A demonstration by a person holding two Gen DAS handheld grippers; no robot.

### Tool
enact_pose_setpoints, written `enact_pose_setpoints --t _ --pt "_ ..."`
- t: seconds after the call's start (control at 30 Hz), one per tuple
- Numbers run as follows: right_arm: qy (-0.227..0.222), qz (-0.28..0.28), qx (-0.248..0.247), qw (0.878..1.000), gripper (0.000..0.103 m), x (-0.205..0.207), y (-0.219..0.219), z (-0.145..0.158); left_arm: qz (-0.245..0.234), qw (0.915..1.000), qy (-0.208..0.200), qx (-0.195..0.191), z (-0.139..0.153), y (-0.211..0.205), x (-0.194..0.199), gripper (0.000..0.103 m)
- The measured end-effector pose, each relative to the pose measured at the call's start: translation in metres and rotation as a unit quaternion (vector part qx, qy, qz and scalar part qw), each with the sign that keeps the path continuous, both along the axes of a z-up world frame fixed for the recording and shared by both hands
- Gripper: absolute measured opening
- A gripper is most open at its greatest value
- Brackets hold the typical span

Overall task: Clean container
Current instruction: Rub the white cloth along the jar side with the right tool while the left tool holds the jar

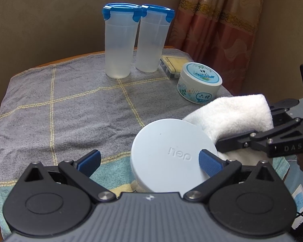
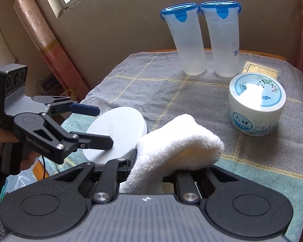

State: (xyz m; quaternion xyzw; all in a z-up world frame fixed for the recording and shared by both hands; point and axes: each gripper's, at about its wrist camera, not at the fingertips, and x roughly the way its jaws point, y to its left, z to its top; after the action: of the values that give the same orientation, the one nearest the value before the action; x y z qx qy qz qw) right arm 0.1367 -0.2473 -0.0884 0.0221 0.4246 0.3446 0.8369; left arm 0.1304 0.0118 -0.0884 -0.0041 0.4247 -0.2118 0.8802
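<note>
Standing beside the desk (image 1: 40, 100), I see a pale blue round container (image 1: 171, 153) with a flat lid near the front edge, resting on a grey checked cloth (image 1: 70, 92) that covers the desktop. The container sits tilted, its lid leaning toward the left claw (image 1: 149, 161). That left claw stands wide open: one blue pad (image 1: 209, 162) lies against the lid's right side, while the other pad hangs free off to the left, touching nothing. In the right wrist view the same claw (image 2: 103, 125) reaches in from the left, one finger above the lid and one in front of it, with a person's hand (image 2: 24, 157) wrapped round its handle.

The right claw (image 1: 222, 147) is closed tight on a folded white towel (image 1: 232, 117). The towel's fluffy bulk bulges forward past the claw tips and rests just beside the container, on its right, touching or very nearly touching the rim; I cannot tell which.

At the back of the desk two tall clear tumblers (image 1: 119, 46) with blue clip-on lids stand upright, side by side and almost touching. To their right lies a flat yellowish box (image 1: 171, 65), and in front of that a squat white tub (image 1: 199, 83) with green and blue print on its lid. A pink patterned curtain (image 1: 218, 26) hangs behind.
</note>
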Motion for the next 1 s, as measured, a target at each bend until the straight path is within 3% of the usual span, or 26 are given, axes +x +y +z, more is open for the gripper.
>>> enact_pose_setpoints --t 0.43,1.0 --pt "-0.004 -0.009 0.003 1.000 0.019 0.023 -0.001 -0.003 0.003 1.0000 0.006 -0.003 0.000 0.001 0.001 0.103" --pt "0.020 0.021 0.015 0.999 0.019 -0.062 0.010 -0.009 0.022 0.9995 -0.004 0.022 0.004 -0.005 -0.004 0.103"
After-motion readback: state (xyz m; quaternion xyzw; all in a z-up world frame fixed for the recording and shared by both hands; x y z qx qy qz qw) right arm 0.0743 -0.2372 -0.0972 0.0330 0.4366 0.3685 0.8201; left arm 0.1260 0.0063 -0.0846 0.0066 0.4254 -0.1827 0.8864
